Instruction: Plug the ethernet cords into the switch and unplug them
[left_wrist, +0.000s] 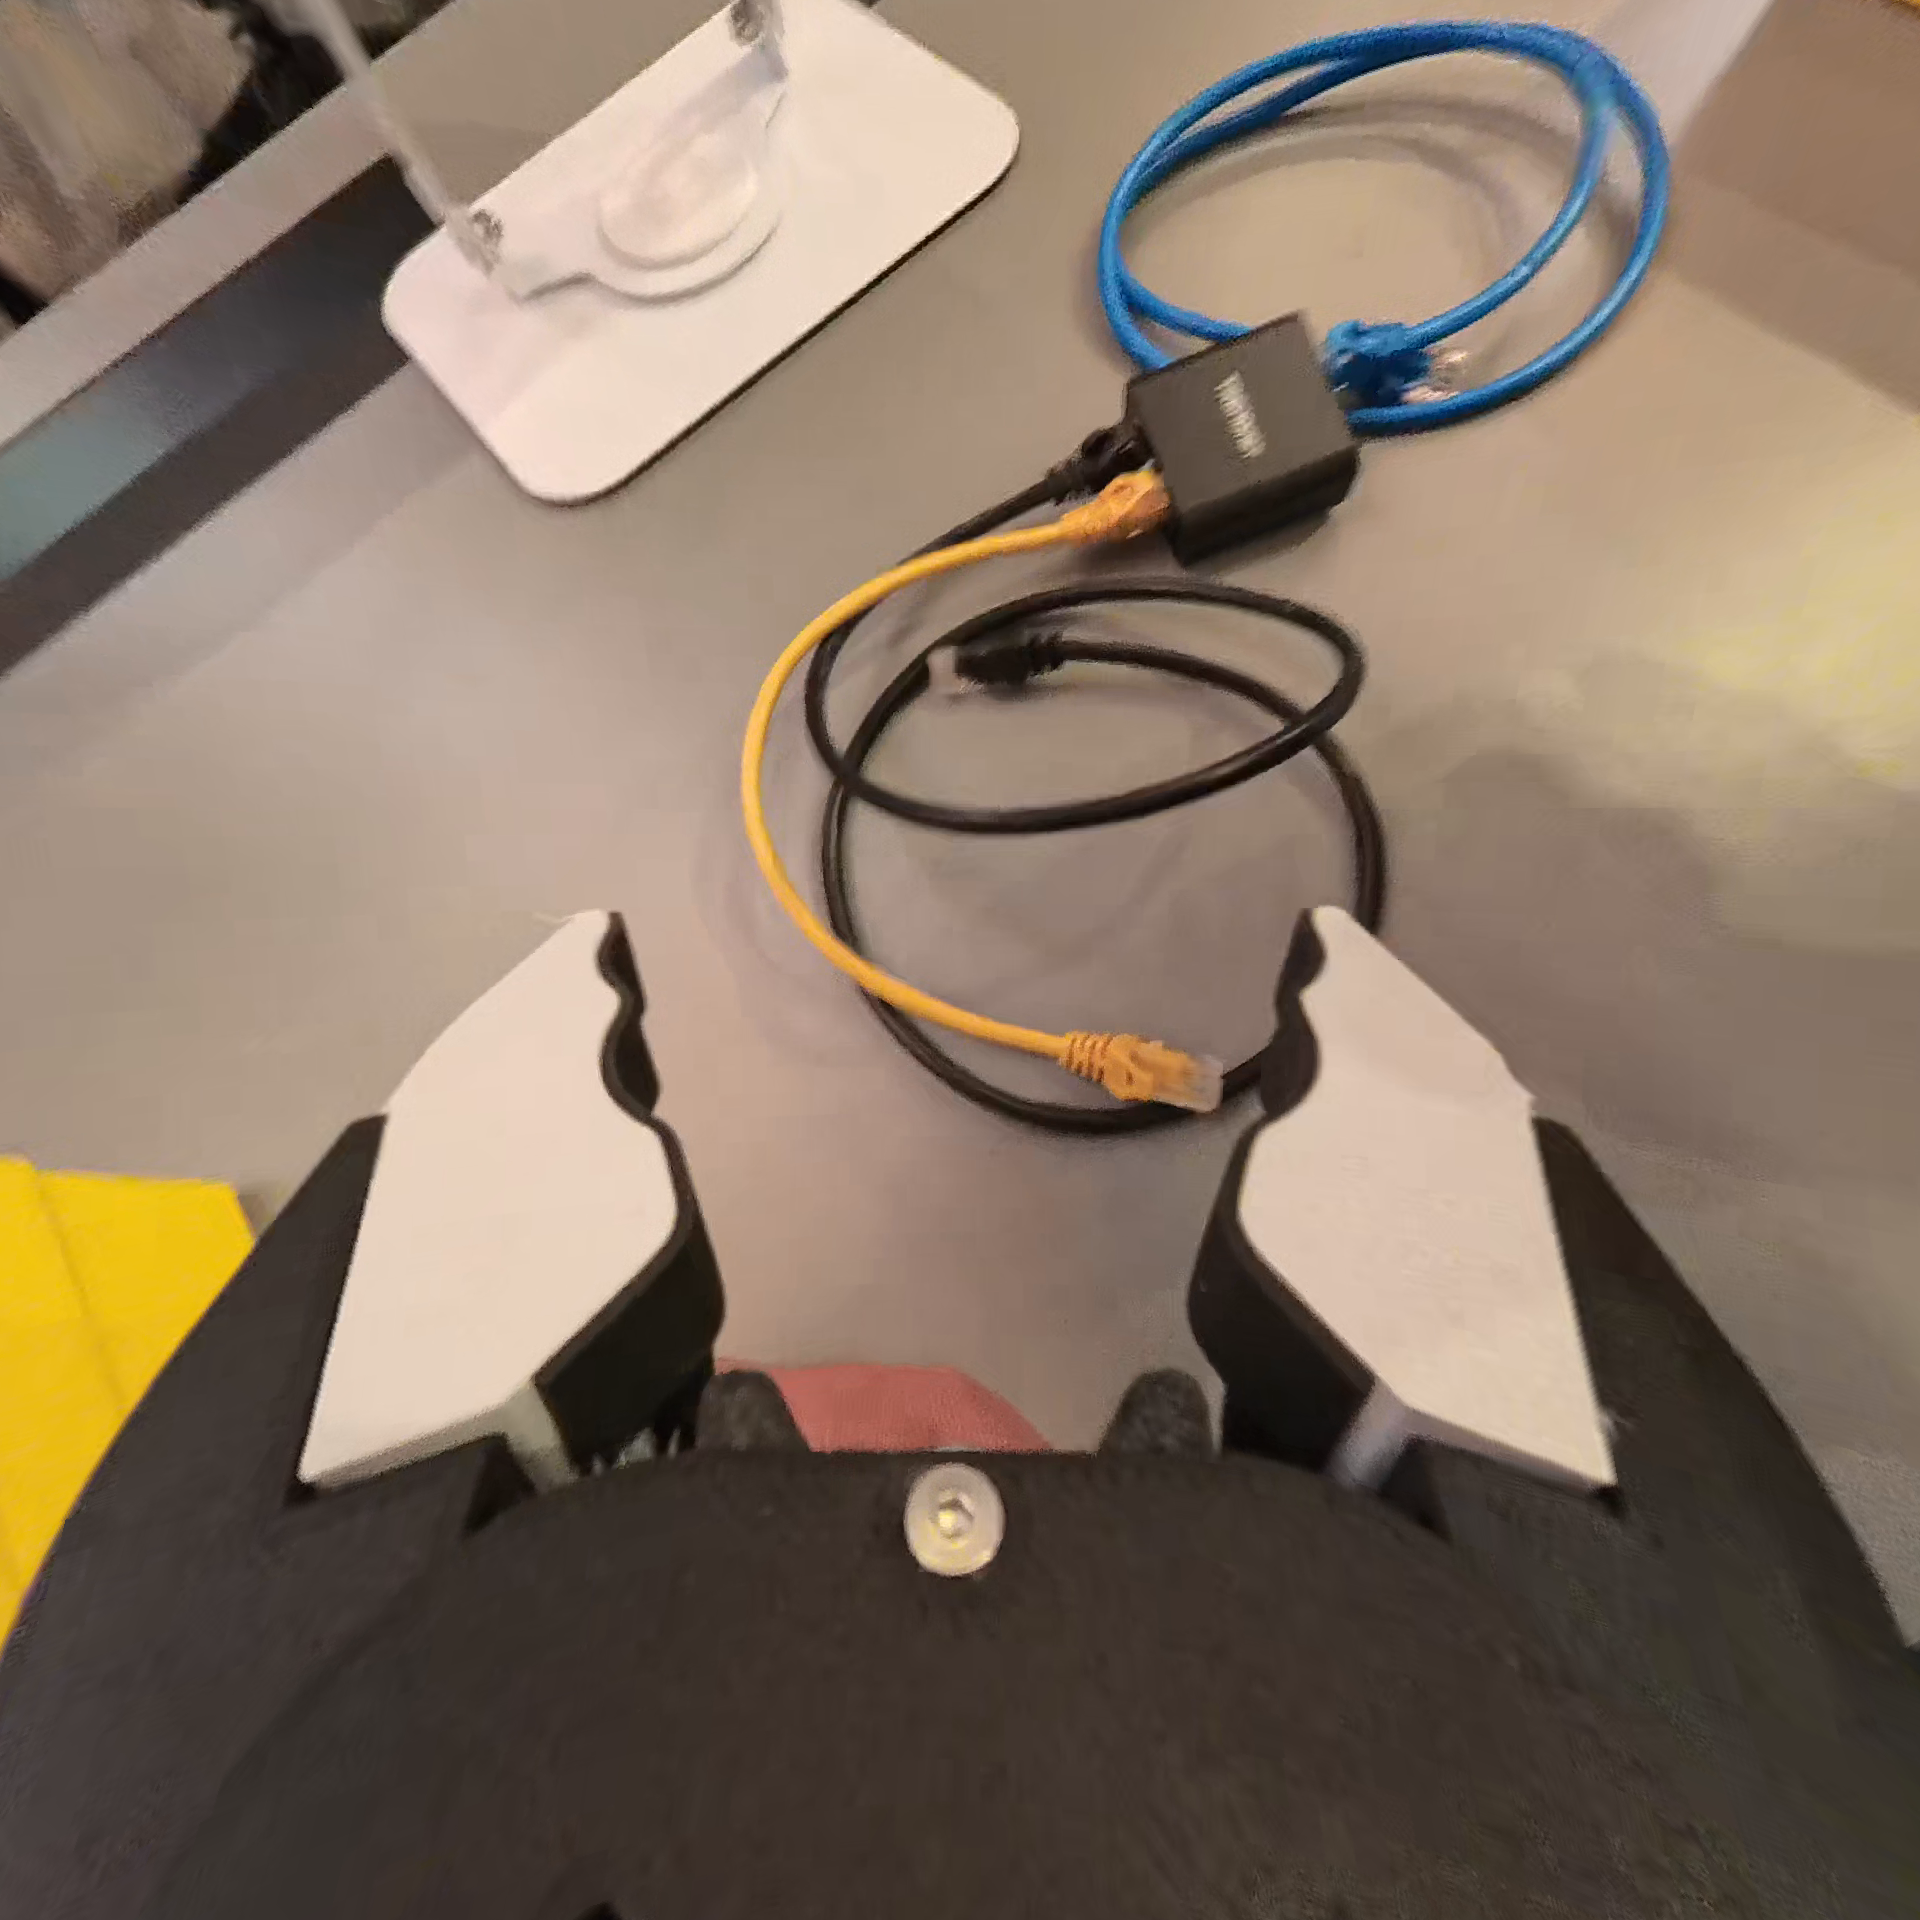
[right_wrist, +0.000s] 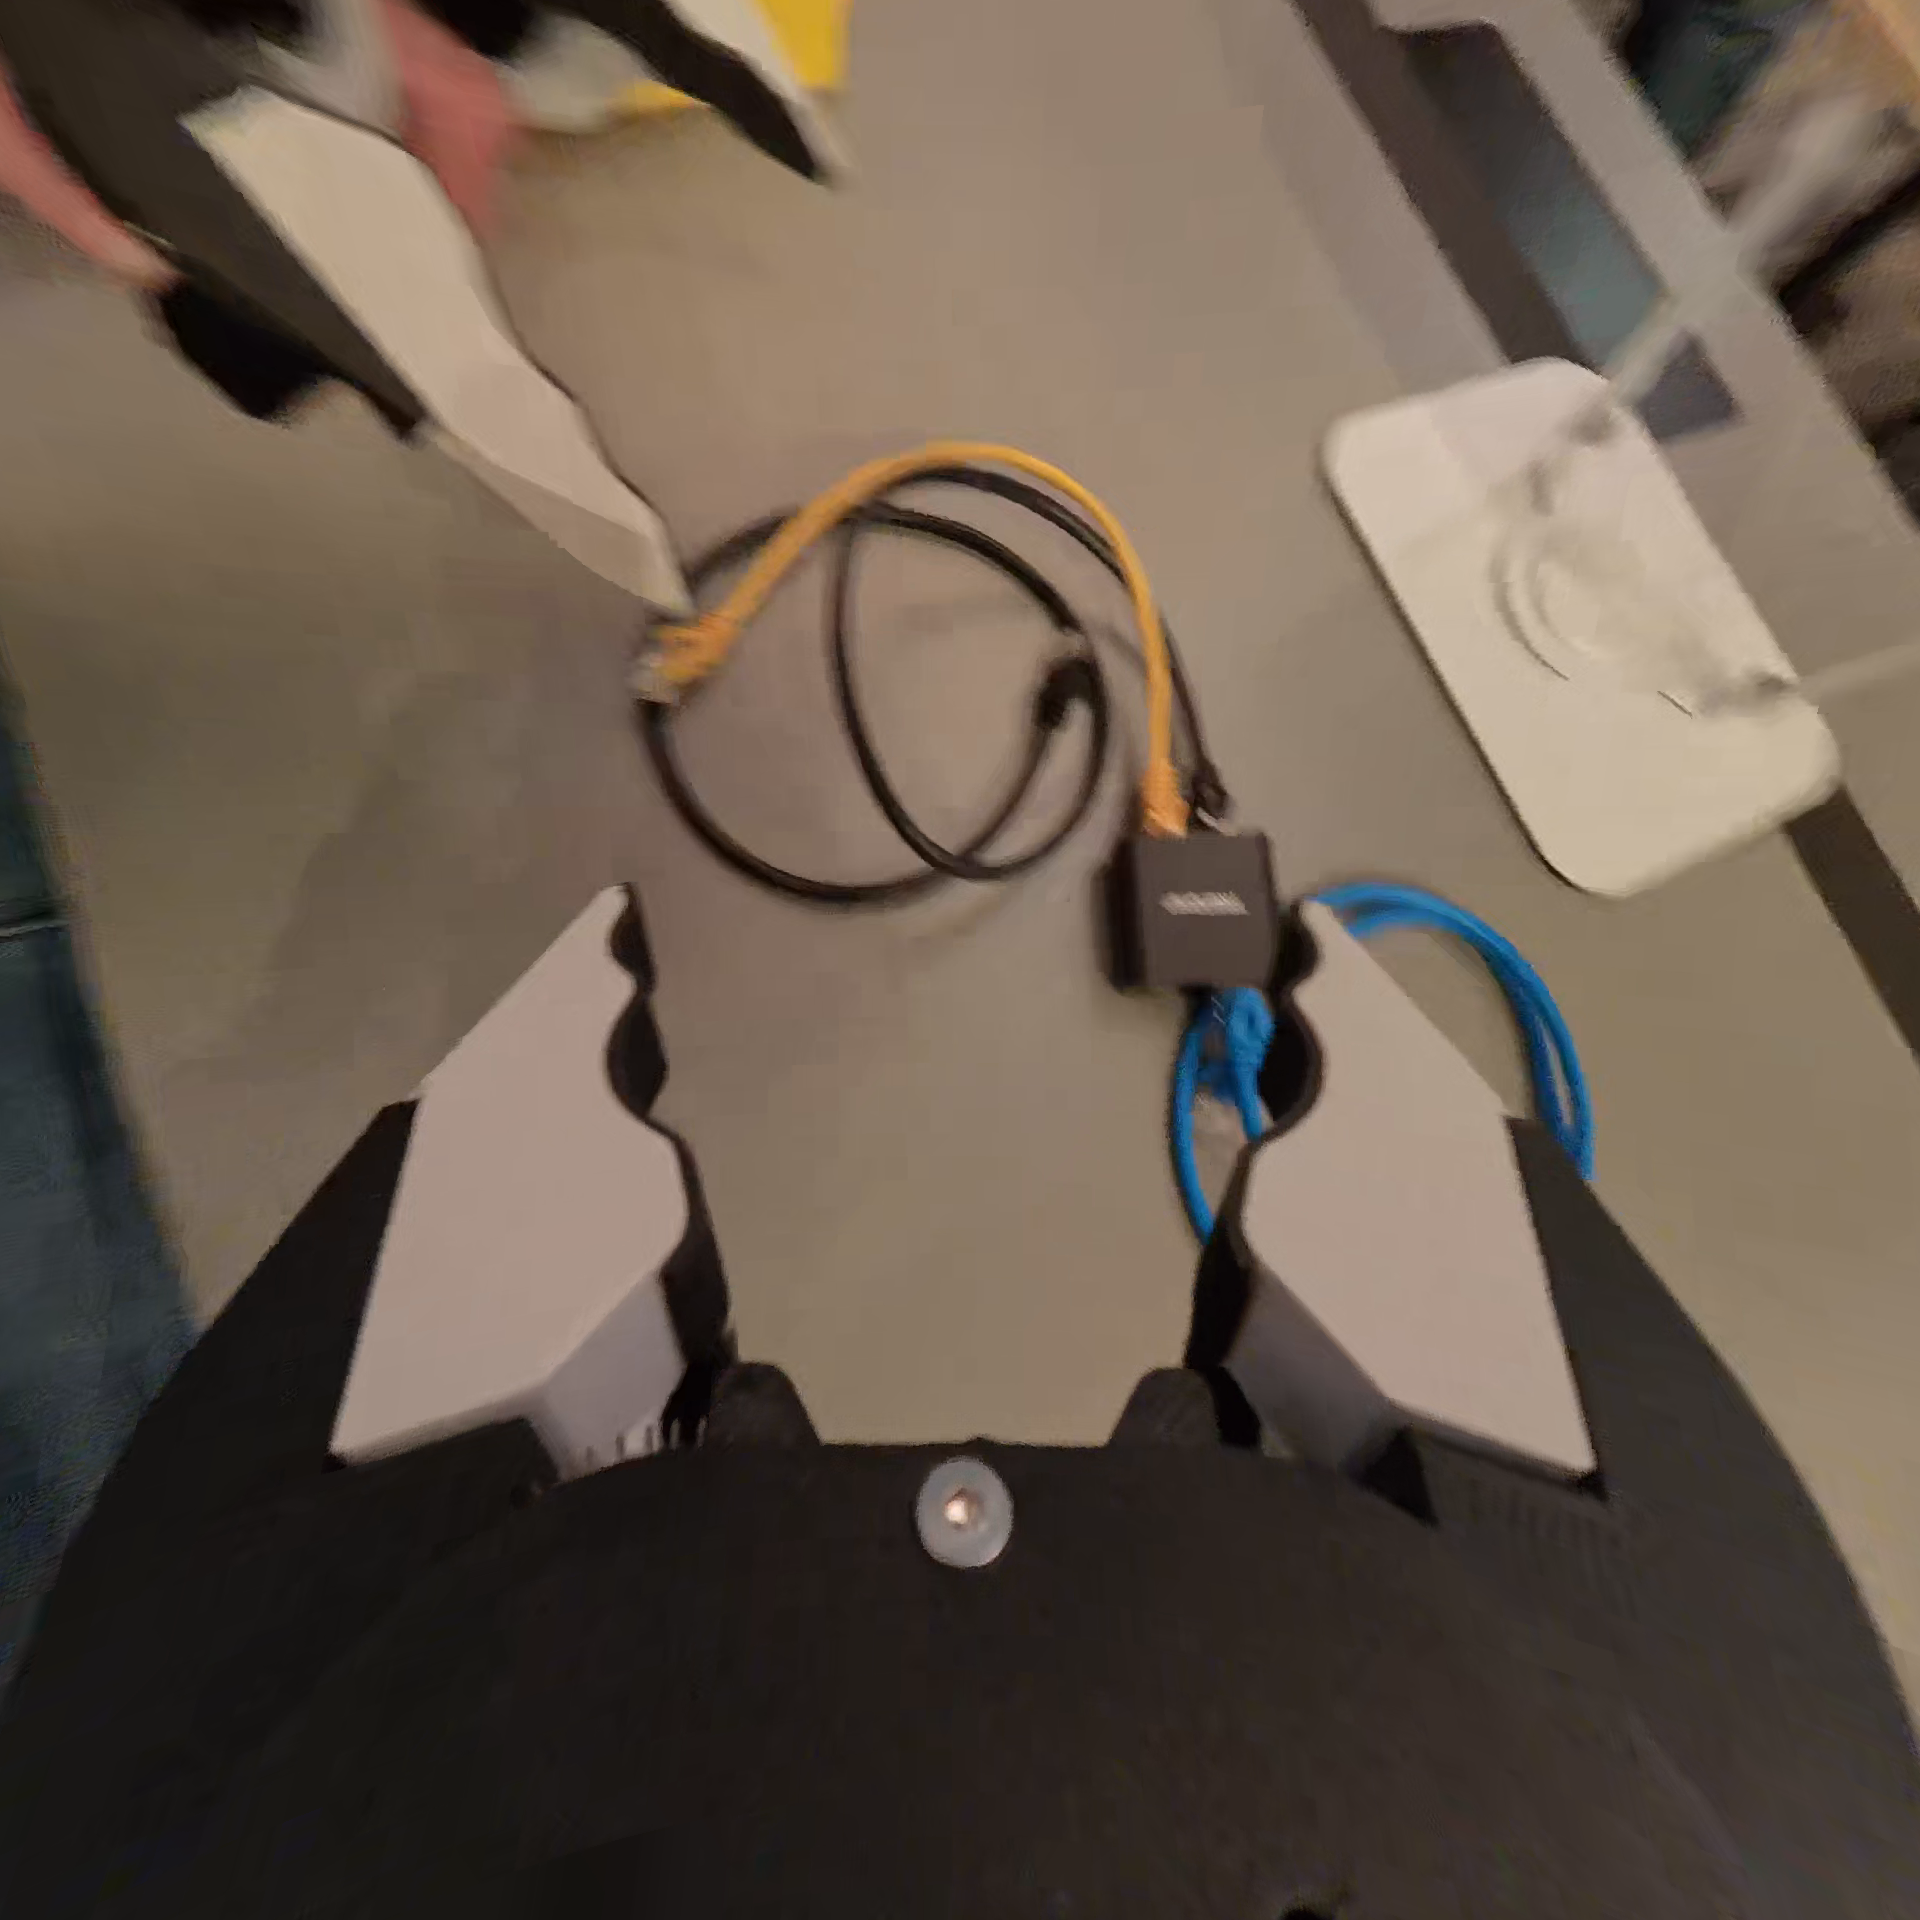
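A: Nearest first, what is the left hand-held gripper (left_wrist: 956, 925) doing?

B: It hangs released over the grey worktop (left_wrist: 364, 831), jaws wide apart and empty. Just ahead, inside the gap and close to its right finger, lies the free plug of the yellow cord (left_wrist: 1138, 1070).

A: Which way does that plug run?

B: Its long axis lies roughly across the gap, clear tip towards the right finger, cord trailing off left and then away. It rests on a loop of the black cord (left_wrist: 1101, 810).

A: And farther out?

B: The yellow cord curves up to the small black switch (left_wrist: 1242, 436), where its other end and one black plug appear seated side by side. Beyond the switch lies the coiled blue cord (left_wrist: 1382, 208), a plug of it at the far face; whether seated, I cannot tell.

A: The right hand-held gripper (right_wrist: 961, 894)?

B: Also released and empty, with the switch (right_wrist: 1195, 914) just beside its right fingertip.

A: So which takes what?

B: I judge the left is nearer the loose yellow plug, the right nearer the switch.
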